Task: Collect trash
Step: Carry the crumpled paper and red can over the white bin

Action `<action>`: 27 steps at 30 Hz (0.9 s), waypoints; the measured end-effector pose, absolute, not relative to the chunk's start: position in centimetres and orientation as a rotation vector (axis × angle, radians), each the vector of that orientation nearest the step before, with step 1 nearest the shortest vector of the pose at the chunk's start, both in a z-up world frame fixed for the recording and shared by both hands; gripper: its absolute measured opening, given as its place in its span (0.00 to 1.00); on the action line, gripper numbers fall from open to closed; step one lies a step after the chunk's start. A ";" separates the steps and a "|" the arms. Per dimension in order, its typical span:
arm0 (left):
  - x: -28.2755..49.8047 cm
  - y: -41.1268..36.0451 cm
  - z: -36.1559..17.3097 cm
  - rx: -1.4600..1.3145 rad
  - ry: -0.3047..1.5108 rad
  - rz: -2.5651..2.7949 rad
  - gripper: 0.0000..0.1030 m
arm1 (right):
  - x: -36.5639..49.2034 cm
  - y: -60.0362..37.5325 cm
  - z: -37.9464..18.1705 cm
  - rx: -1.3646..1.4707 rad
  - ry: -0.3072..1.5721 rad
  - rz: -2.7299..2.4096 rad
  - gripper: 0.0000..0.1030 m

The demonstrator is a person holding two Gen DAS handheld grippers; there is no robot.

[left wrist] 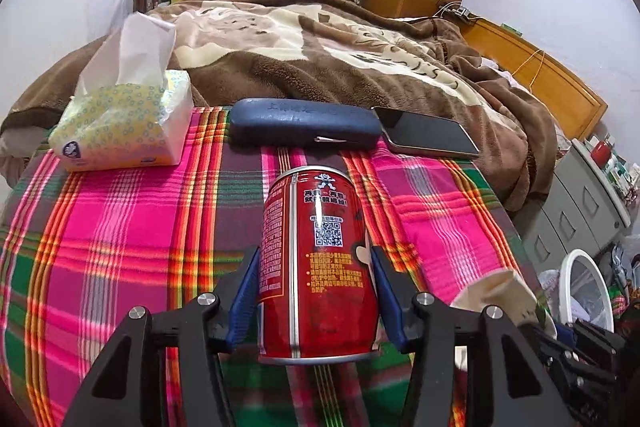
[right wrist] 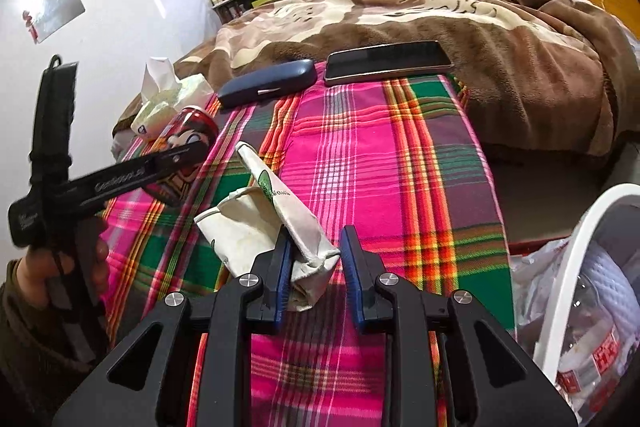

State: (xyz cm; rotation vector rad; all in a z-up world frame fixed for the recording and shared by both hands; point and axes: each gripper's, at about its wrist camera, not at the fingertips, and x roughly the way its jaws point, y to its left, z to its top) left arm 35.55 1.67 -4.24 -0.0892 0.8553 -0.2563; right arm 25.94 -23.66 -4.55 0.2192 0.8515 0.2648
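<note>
A red drink can (left wrist: 318, 263) lies on the plaid cloth (left wrist: 120, 247), lengthwise between my left gripper's (left wrist: 316, 267) blue pads, which touch both its sides. In the right wrist view the can (right wrist: 188, 139) is at left behind the left gripper. A crushed white paper cup (right wrist: 272, 223) lies on the cloth. My right gripper (right wrist: 316, 251) is open, with the cup's right end between its fingers; the left pad touches it, the right pad stands apart. The cup also shows in the left wrist view (left wrist: 500, 291).
A tissue pack (left wrist: 128, 123), a dark blue glasses case (left wrist: 304, 125) and a phone (left wrist: 428, 135) lie at the cloth's far edge, before a brown blanket (left wrist: 320, 51). A white bin (right wrist: 580, 267) with a bag and a plastic bottle stands at right on the floor.
</note>
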 end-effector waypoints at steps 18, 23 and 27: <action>26.4 -0.4 1.4 -0.059 0.740 -0.320 0.52 | 21.3 -27.1 -1.5 0.278 0.752 0.208 0.24; 24.3 -2.0 2.6 -0.039 0.716 -0.349 0.52 | 19.7 -28.4 -0.8 0.292 0.721 0.184 0.24; 22.5 -3.8 3.2 -0.021 0.701 -0.383 0.52 | 18.4 -30.0 -0.3 0.306 0.693 0.151 0.24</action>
